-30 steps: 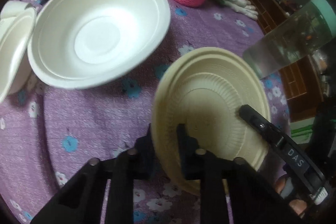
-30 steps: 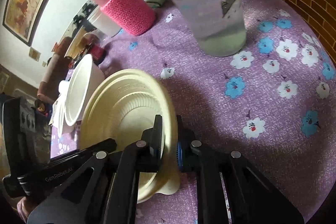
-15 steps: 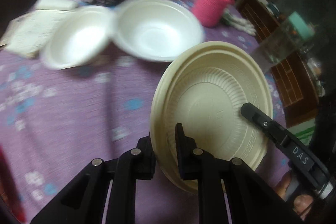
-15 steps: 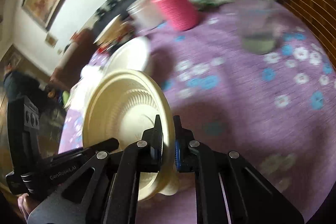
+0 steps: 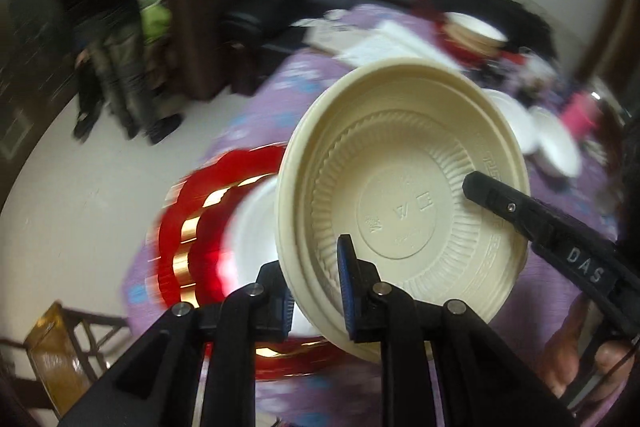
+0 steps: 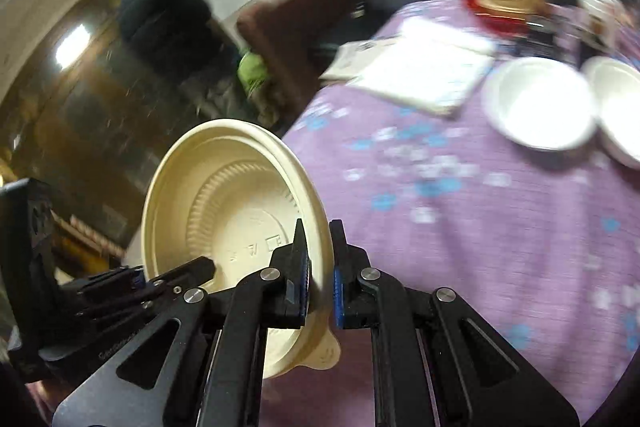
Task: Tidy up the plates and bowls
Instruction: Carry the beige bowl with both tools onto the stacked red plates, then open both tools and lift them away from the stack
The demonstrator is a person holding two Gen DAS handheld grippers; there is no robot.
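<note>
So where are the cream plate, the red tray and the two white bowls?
cream plate (image 5: 404, 223), left wrist view, its centre.
red tray (image 5: 188, 227), left wrist view, its rim.
white bowls (image 6: 540, 107), right wrist view, the nearer bowl's inside.

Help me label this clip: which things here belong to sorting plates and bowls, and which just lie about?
Job:
cream bowl, held by both grippers
white bowls
red and gold plate

Lying about:
papers
brown chair
purple tablecloth
</note>
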